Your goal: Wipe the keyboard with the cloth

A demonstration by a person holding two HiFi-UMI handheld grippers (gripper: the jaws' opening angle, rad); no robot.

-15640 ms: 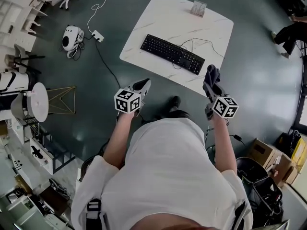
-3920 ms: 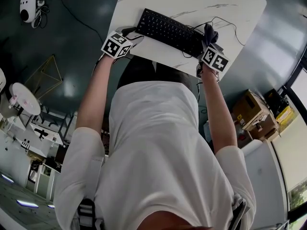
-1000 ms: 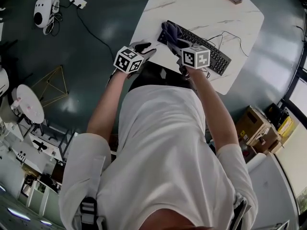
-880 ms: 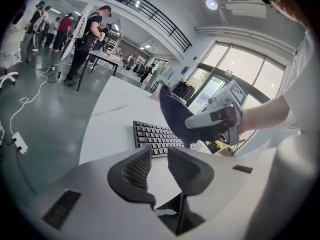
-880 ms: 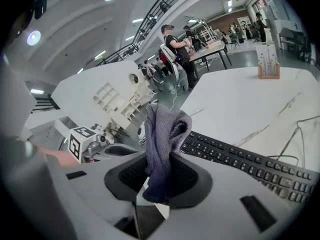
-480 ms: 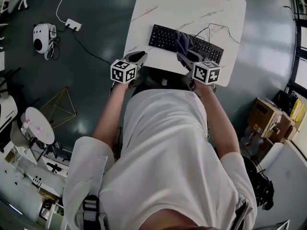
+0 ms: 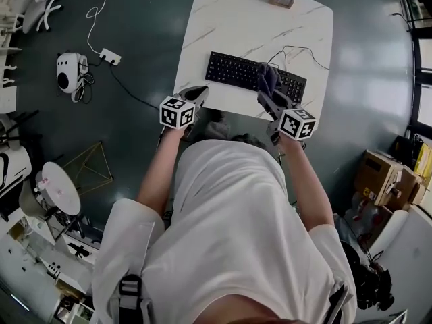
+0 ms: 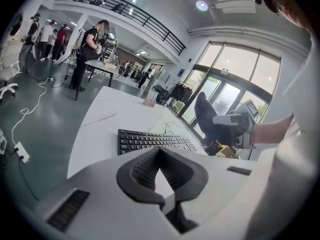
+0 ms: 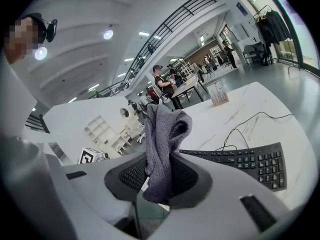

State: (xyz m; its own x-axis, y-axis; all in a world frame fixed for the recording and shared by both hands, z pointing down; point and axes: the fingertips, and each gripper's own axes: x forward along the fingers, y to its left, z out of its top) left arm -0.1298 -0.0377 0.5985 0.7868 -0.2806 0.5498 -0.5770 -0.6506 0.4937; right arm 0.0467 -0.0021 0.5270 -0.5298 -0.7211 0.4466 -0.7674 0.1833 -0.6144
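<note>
The cloth [image 9: 162, 134] is clamped in the right hand-held gripper [image 7: 273, 98]. The left hand-held gripper [image 7: 196, 92] has just been closed; nothing is held.

The person's left forearm [image 7: 158, 174] and right forearm [image 7: 305, 181], both bare, reach forward toward the keyboard [image 7: 236, 69]. The left gripper [image 7: 197, 92] hangs just off the keyboard's near left corner, apart from it. Its jaws have just been closing and now meet tip to tip with nothing between them. The right gripper [image 7: 265, 94] hangs above the keyboard's right part, pointing forward and somewhat down. Its jaws are clamped on the cloth [image 9: 162, 134], which stands up out of them in a bunch.
</note>
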